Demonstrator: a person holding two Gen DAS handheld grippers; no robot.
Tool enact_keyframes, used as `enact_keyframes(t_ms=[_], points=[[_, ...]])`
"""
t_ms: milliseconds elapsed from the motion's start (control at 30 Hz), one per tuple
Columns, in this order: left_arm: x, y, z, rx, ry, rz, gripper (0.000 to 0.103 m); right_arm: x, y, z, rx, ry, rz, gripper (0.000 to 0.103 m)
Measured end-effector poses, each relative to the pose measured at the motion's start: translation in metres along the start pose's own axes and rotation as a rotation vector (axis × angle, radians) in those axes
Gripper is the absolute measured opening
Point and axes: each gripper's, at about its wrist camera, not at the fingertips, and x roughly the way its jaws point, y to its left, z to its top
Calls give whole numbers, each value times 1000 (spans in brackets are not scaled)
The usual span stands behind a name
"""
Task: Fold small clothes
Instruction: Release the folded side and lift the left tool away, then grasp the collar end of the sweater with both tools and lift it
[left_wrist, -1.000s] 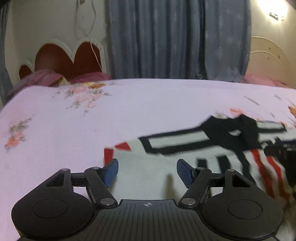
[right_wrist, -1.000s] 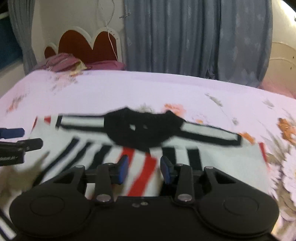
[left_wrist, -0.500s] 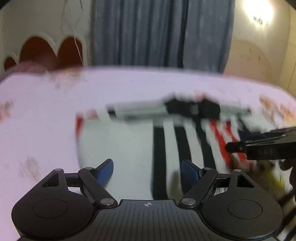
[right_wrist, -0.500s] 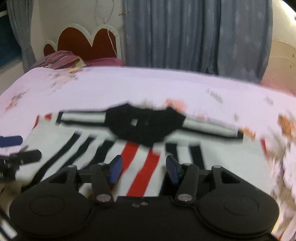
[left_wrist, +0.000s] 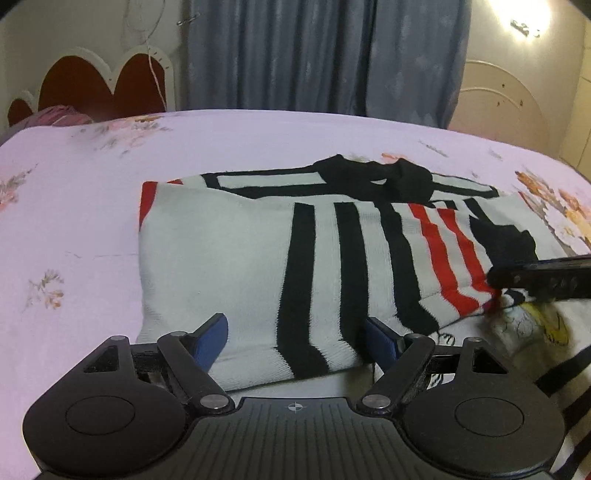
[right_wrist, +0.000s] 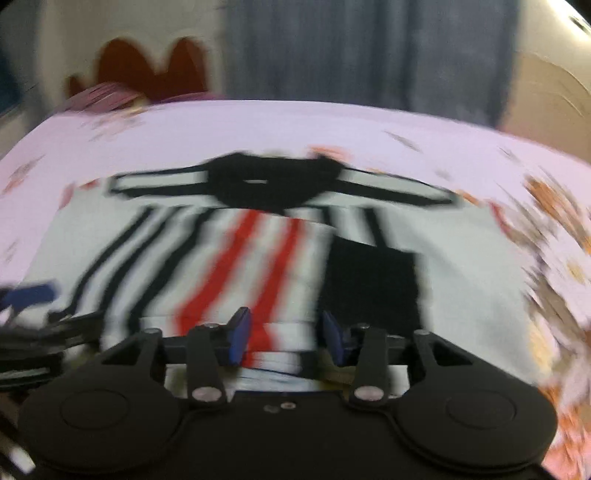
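A white knitted garment (left_wrist: 229, 258) with black and red stripes and a black collar lies flat on the pink floral bed sheet (left_wrist: 74, 221). Its near folded edge runs between the blue pads of my left gripper (left_wrist: 295, 341), which stands open and low over it. In the blurred right wrist view the same garment (right_wrist: 110, 240) fills the middle. My right gripper (right_wrist: 284, 334) hangs over the near hem by the red stripes, its jaws closing with the hem between them and the pads apart from the cloth. The right gripper's finger (left_wrist: 539, 277) enters the left wrist view from the right.
Another white cloth with a yellow print and black stripes (left_wrist: 532, 325) lies under the garment's near right corner. A red scalloped headboard (left_wrist: 92, 85) and a pillow (left_wrist: 62, 114) stand at the far left, and grey curtains (left_wrist: 325, 55) hang behind the bed.
The left gripper has swung right along the bed until the garment fills its view, and its jaws have widened a little. The right gripper's jaws widened, then narrowed again, as it moved in on the hem.
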Motion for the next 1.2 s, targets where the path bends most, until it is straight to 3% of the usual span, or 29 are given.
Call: enact_keyframes(t_ms=[400,567,667,1033,1200], points=[[-5,-6,-3,-17,9,46,80,-2,-20,-7,48,21,-14,37],[-8,-14,-1,23,29,85,80,-6,-23,-6,32,26,-6,37],[-27,-15,-5,24,15,104,80,-36,-31,-11,44,-64,18,38],[-95,-11,-79,18,44,188,82,-100,-85,-74,86,-62,42,39],[-134,-1,-113,-15,51,172,82,-132,-105,-111,163,-55,84,40]])
